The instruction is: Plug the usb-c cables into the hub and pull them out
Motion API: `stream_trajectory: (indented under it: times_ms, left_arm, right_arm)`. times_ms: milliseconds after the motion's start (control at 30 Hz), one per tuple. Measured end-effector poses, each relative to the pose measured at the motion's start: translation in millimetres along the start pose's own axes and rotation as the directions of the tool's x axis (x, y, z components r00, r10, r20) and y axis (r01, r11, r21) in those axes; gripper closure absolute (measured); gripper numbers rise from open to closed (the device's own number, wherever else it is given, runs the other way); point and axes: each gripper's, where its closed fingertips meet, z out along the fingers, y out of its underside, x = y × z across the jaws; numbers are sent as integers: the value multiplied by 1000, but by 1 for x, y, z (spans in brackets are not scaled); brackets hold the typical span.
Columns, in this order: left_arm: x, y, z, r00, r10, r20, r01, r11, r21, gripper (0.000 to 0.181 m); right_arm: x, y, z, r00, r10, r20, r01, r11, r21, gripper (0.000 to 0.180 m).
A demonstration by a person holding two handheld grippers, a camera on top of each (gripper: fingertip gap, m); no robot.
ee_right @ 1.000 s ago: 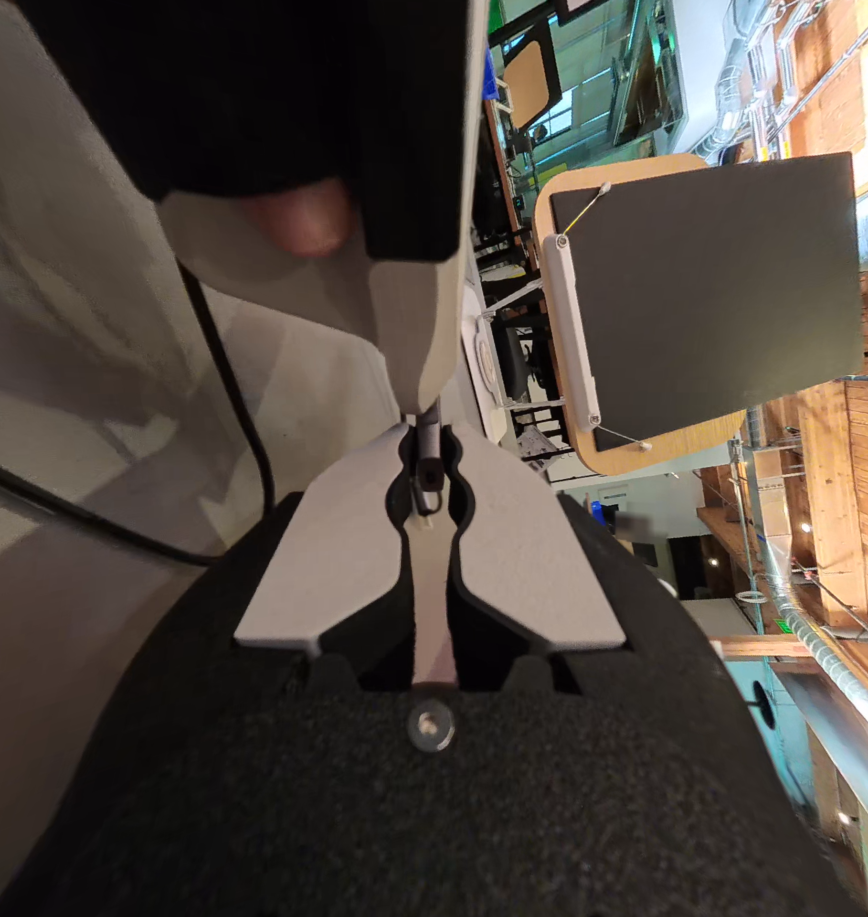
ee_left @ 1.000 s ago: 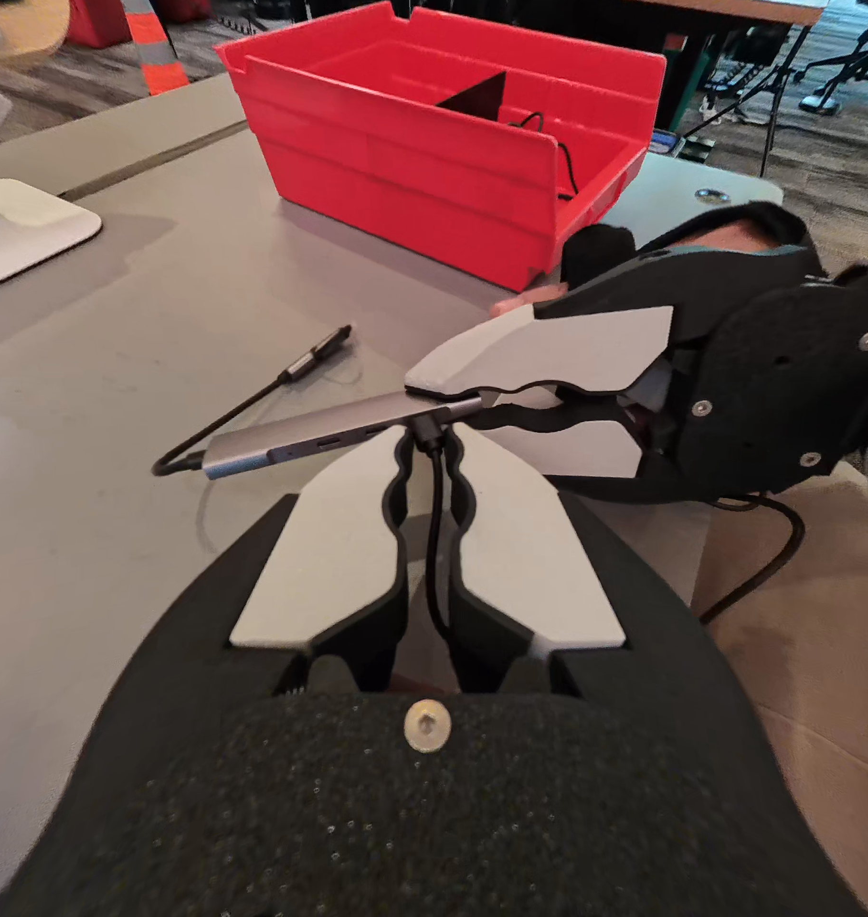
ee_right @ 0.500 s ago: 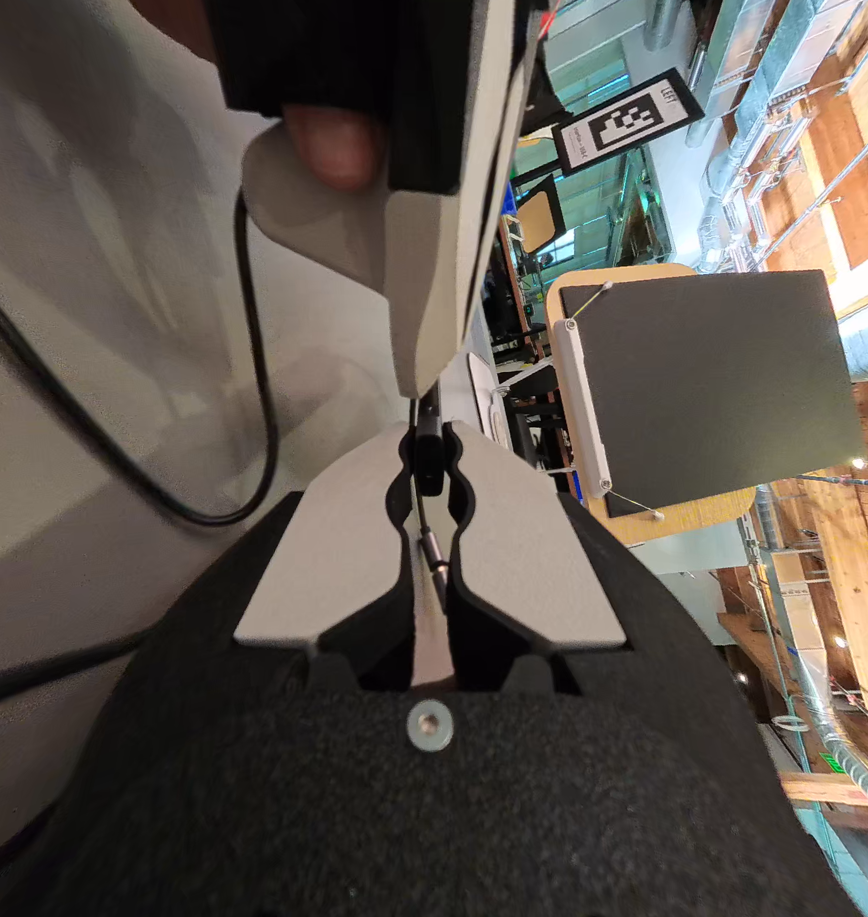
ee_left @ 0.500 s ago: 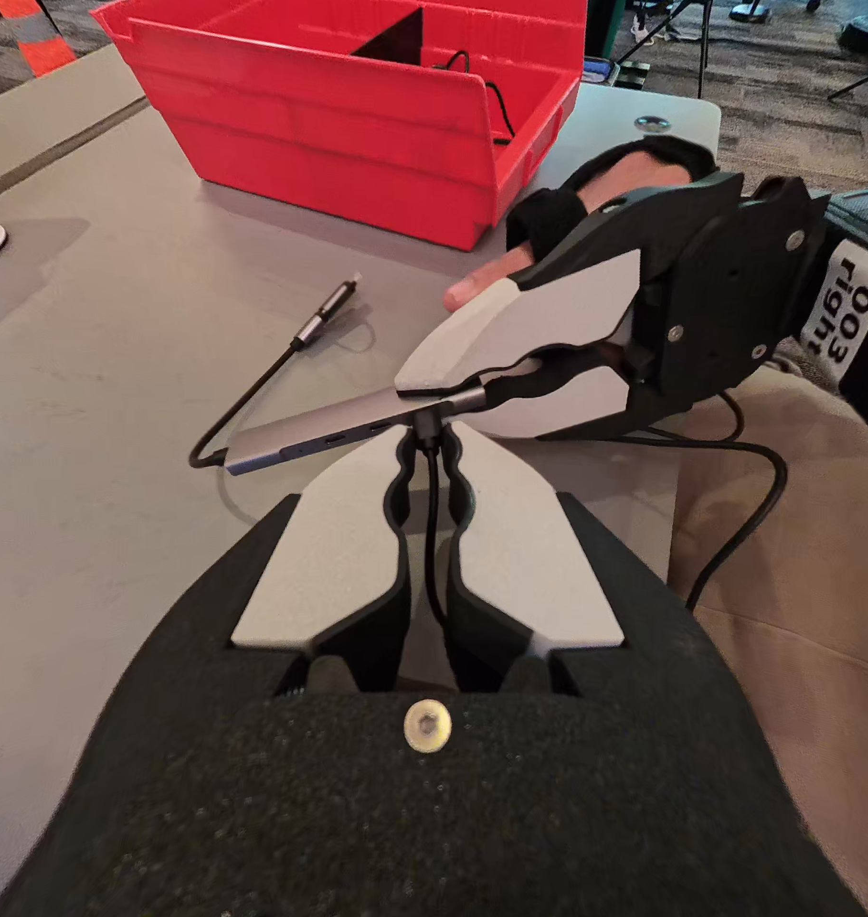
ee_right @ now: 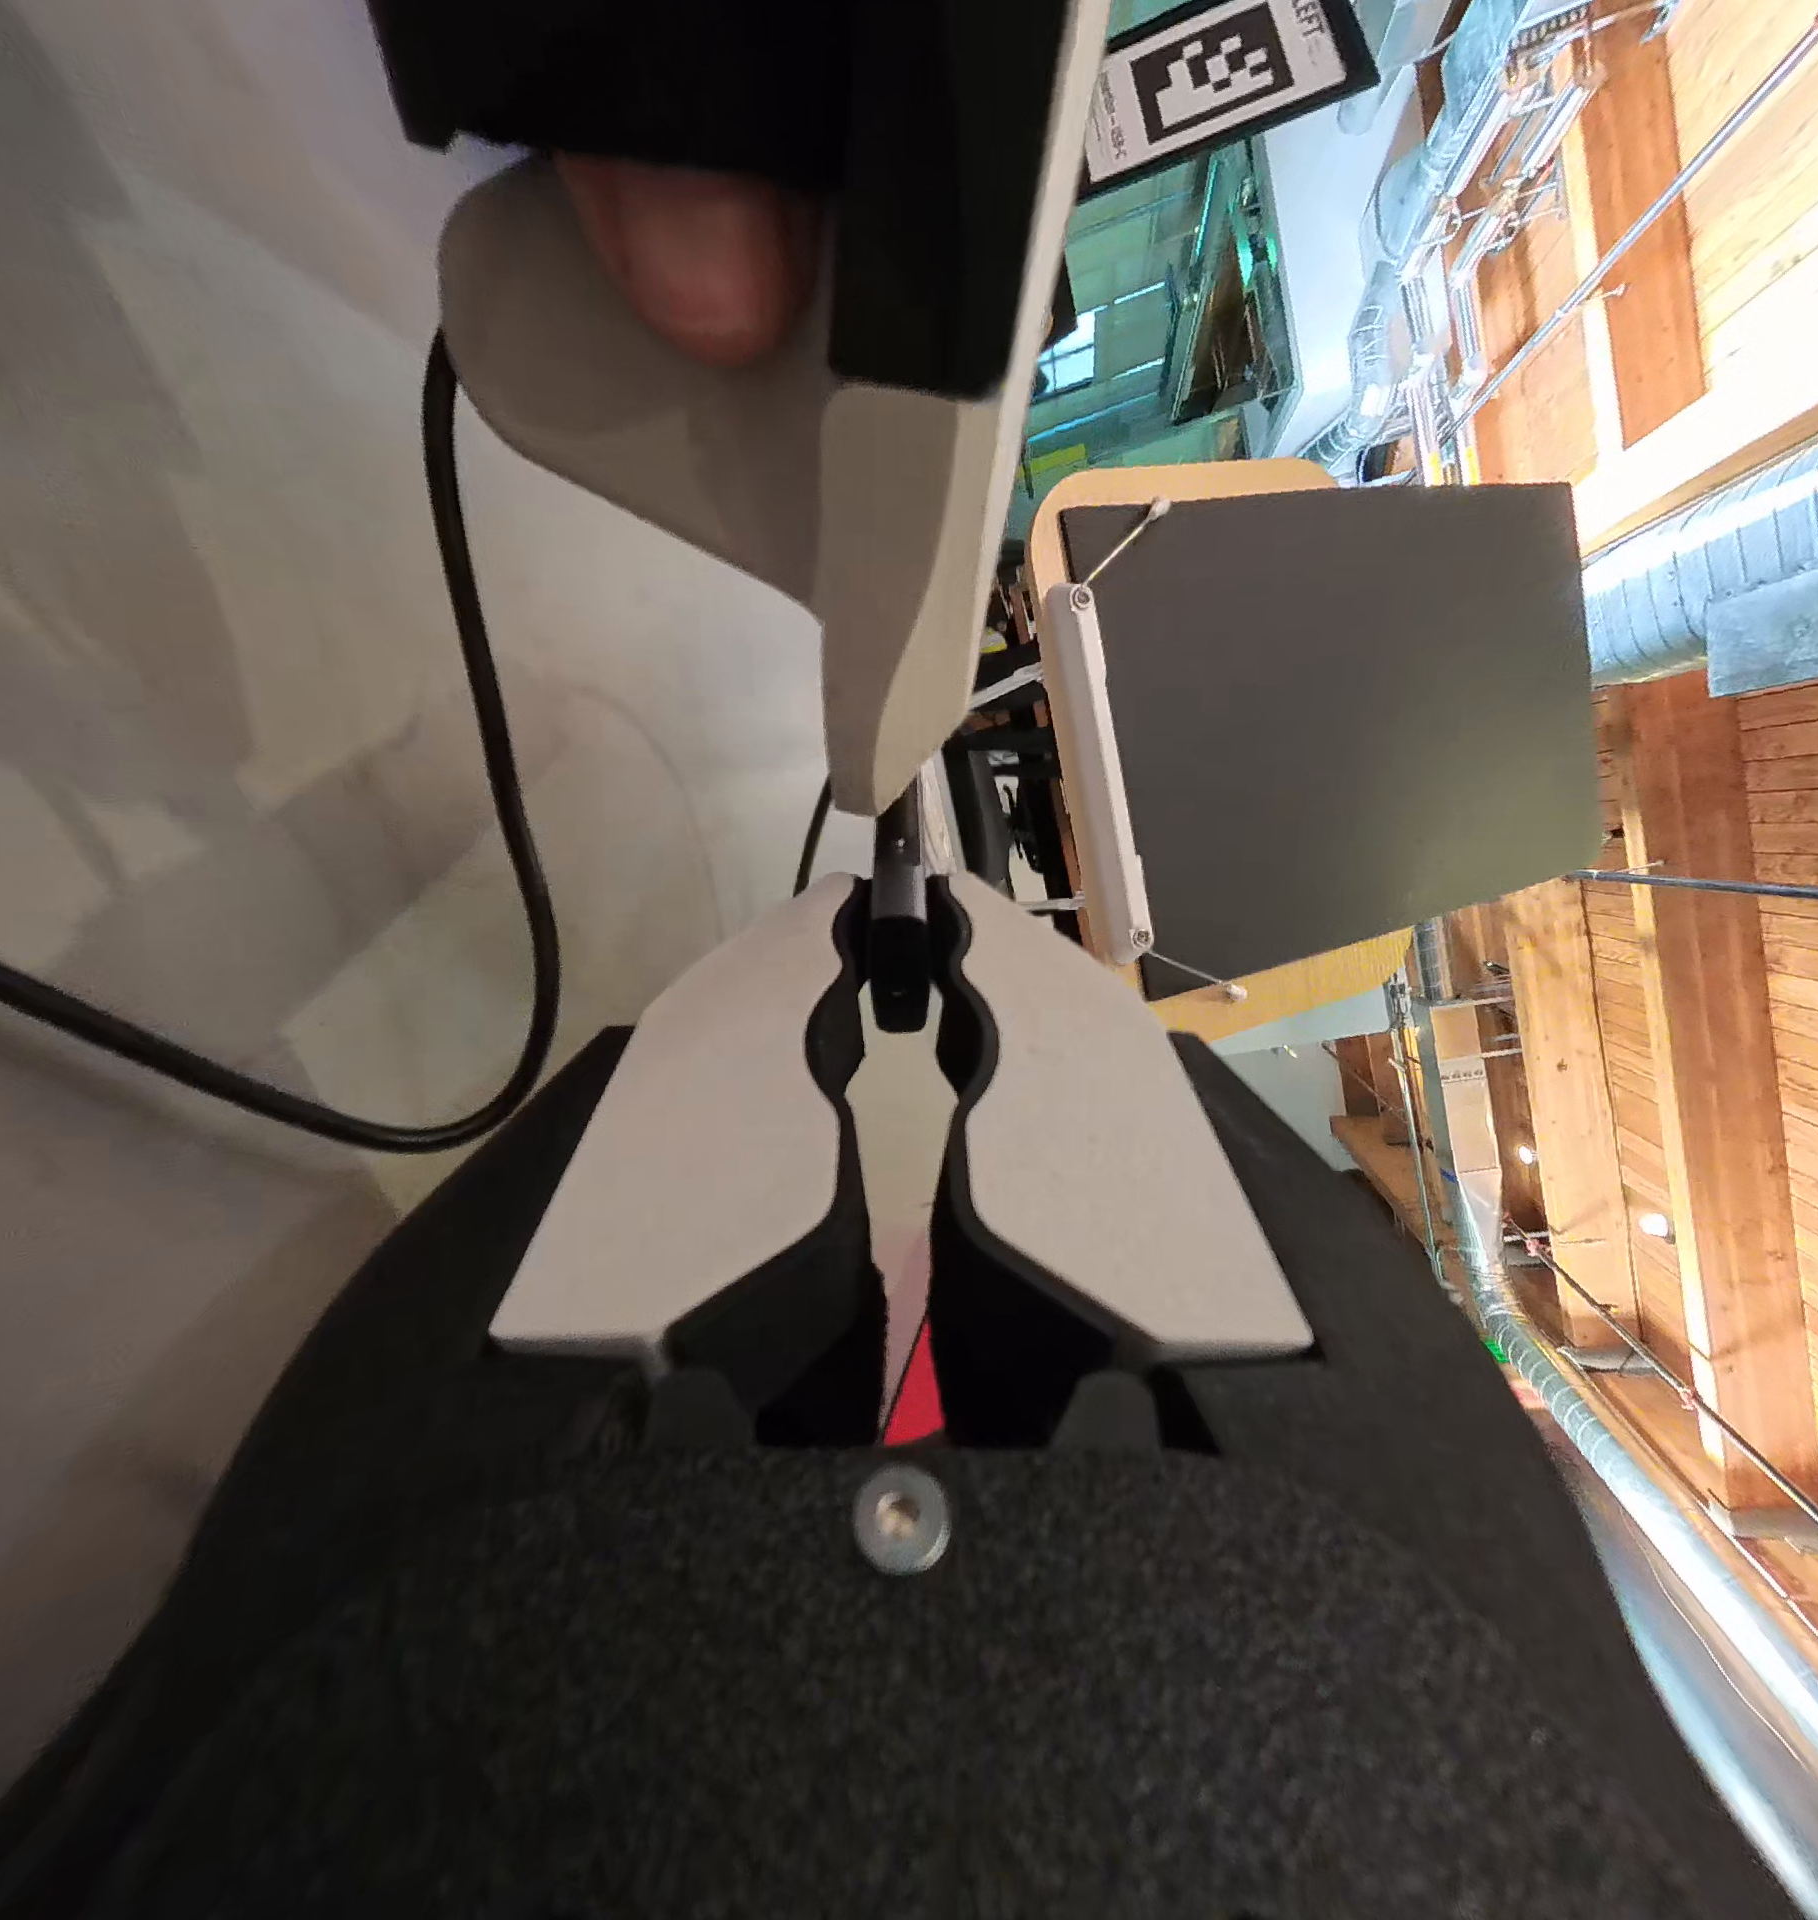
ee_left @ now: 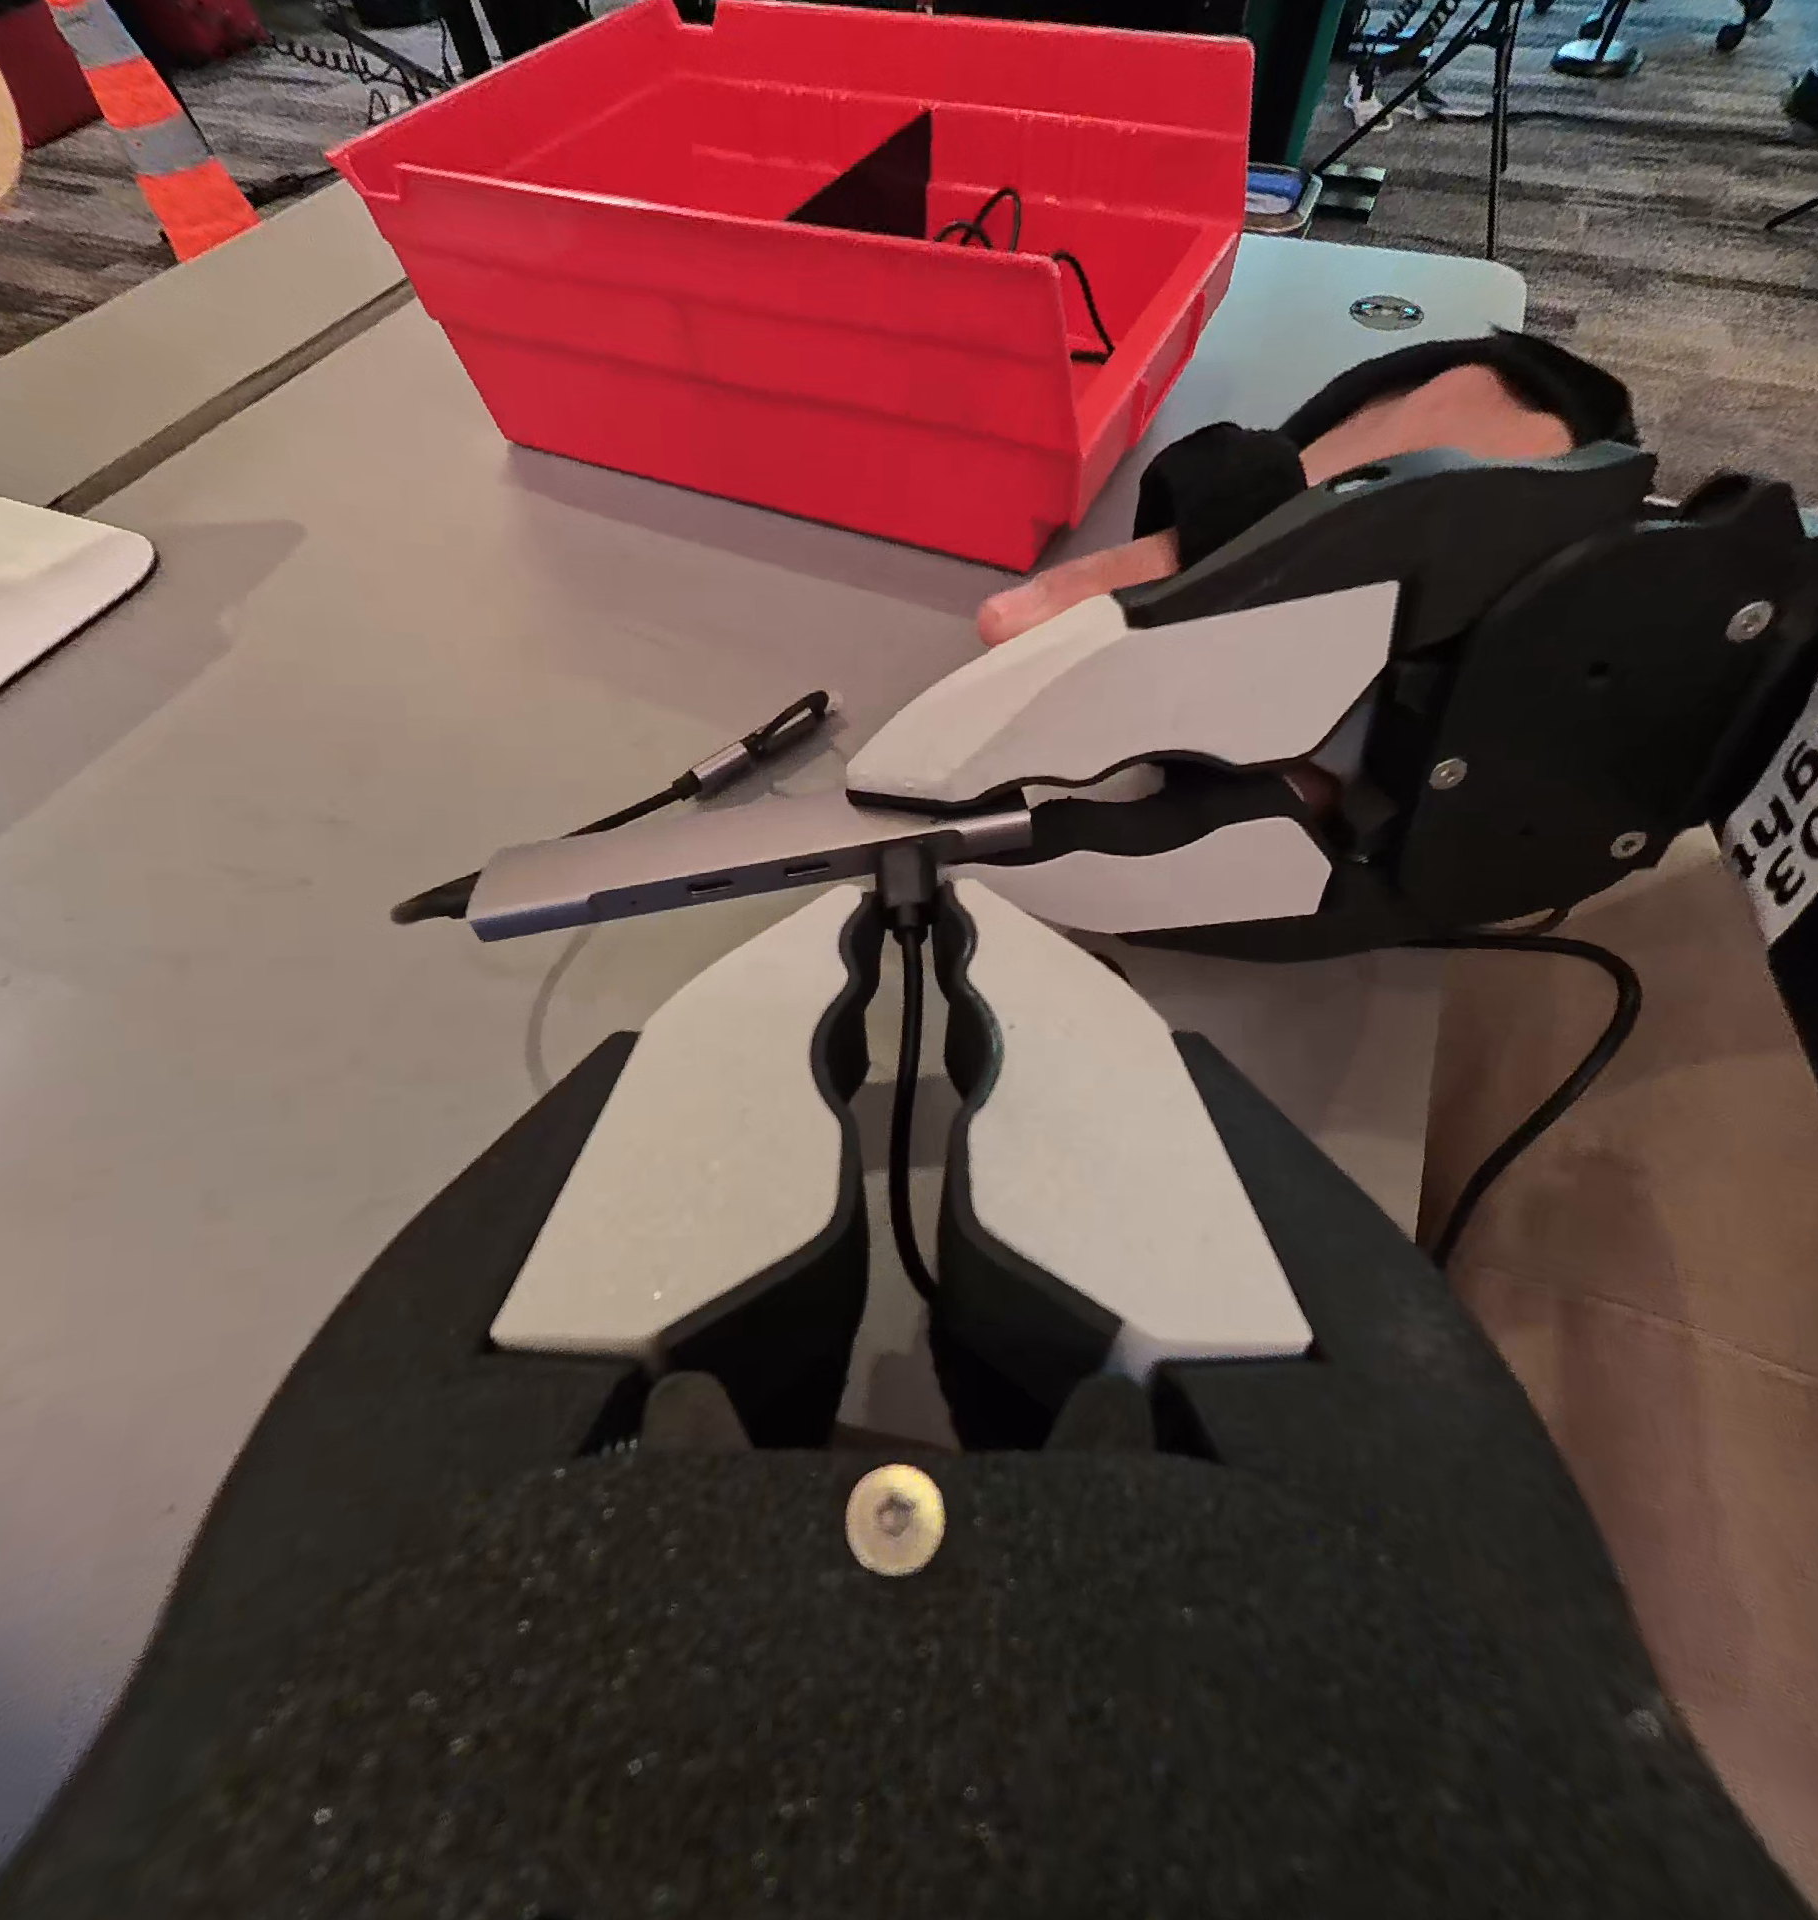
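A grey usb-c hub [ee_left: 676,862] is held just above the grey table [ee_left: 261,727]. My right gripper [ee_left: 988,816] comes in from the right and is shut on the hub's right end. My left gripper [ee_left: 905,899] is shut on the black plug [ee_left: 903,878] of a usb-c cable [ee_left: 910,1091], which sits in a port on the hub's near side. In the right wrist view my right gripper [ee_right: 900,899] clamps the hub's dark end [ee_right: 897,966], and a finger [ee_right: 884,571] of the left gripper reaches down to it. The hub's own lead and plug [ee_left: 759,743] lie on the table.
A red bin [ee_left: 811,312] with a black divider and a black cable stands behind the hub. A white base [ee_left: 22,592] sits at the left edge. Tan fabric [ee_left: 1663,1351] lies at the right, with the black cable [ee_left: 1570,1081] trailing over it. The grippers are tip to tip, or close to it.
Both grippers keep their holds on the plug and the hub. The two hands have shifted together, so the red bin moves across the left view and the room swings in the right view.
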Motion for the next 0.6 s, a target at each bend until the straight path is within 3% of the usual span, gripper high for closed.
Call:
stream_trajectory:
  times_ms: [600]
  left_arm:
    - [-1,1,-3,1000,2,-16,-2,1000,-7,172]
  right_arm:
    - [-2,0,3,1000,17,22,-16,999,-35,169]
